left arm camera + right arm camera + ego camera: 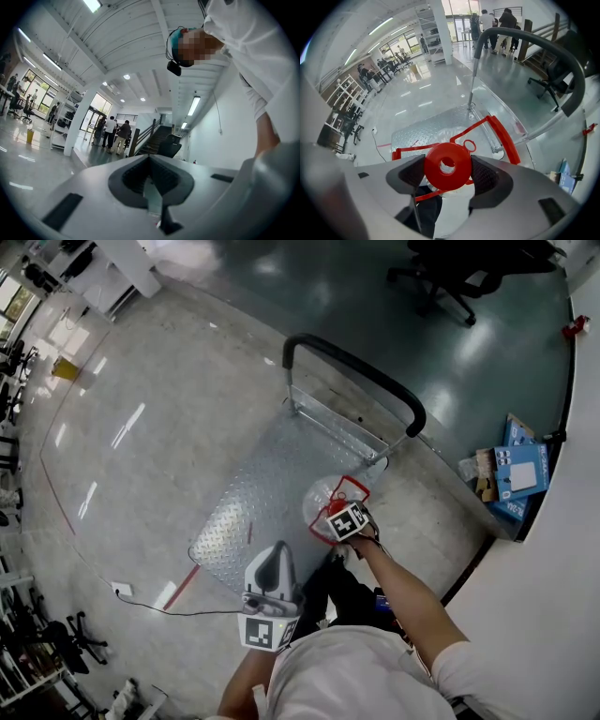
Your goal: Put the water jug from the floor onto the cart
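Note:
The clear water jug point(322, 499) has a red cap point(436, 174) and a red carry handle point(506, 136). In the head view it hangs over the near right corner of the cart's steel tread-plate deck point(267, 486); whether it rests on the deck I cannot tell. My right gripper point(341, 515) point(447, 167) is shut on the red cap, one pad on each side. The cart's black push handle point(362, 372) point(543, 43) stands at its far end. My left gripper point(273, 563) point(151, 181) is held near my body, tilted up toward the ceiling, jaws together and holding nothing.
A black office chair point(448, 279) stands beyond the cart. Blue boxes point(517, 471) lie to the right by a curved black floor edge. A power socket with a cable point(122, 590) and a red tape line point(58, 495) mark the floor at left. Several people point(113, 133) stand far off near stairs.

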`<action>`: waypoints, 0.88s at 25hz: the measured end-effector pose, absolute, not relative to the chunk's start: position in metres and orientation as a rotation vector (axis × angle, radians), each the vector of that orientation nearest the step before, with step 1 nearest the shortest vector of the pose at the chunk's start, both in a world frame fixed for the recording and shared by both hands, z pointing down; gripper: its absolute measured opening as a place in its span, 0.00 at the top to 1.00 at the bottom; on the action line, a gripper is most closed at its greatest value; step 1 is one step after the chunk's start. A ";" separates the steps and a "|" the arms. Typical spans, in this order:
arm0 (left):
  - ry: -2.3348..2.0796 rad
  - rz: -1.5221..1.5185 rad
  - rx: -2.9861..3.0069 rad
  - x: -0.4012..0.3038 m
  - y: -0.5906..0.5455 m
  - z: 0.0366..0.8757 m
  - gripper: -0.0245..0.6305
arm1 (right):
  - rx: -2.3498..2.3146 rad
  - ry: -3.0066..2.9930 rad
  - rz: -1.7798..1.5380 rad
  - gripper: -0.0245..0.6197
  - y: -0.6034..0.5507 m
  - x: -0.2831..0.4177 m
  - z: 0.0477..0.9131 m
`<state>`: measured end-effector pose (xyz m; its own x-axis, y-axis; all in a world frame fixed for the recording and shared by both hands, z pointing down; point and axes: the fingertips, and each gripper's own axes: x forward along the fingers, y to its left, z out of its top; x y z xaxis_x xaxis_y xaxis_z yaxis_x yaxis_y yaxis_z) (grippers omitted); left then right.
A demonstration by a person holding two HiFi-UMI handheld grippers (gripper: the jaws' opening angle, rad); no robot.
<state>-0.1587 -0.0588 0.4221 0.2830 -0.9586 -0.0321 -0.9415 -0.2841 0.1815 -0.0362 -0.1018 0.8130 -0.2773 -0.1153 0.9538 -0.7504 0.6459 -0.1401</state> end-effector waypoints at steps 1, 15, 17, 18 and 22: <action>-1.801 -0.201 2.407 -0.160 -0.059 0.424 0.96 | 0.696 -1.769 0.723 0.50 -0.102 -0.037 0.813; -1.803 -0.216 2.390 -0.153 -0.061 0.428 0.96 | 0.673 -1.774 0.721 0.50 -0.093 -0.030 0.817; -1.809 -0.216 2.393 -0.154 -0.060 0.426 0.96 | 0.671 -1.768 0.714 0.50 -0.092 -0.029 0.819; -1.810 -0.216 2.394 -0.154 -0.059 0.426 0.96 | 0.671 -1.765 0.710 0.50 -0.092 -0.029 0.819; -1.816 -0.212 2.397 -0.156 -0.056 0.426 0.96 | 0.671 -1.756 0.706 0.50 -0.090 -0.027 0.820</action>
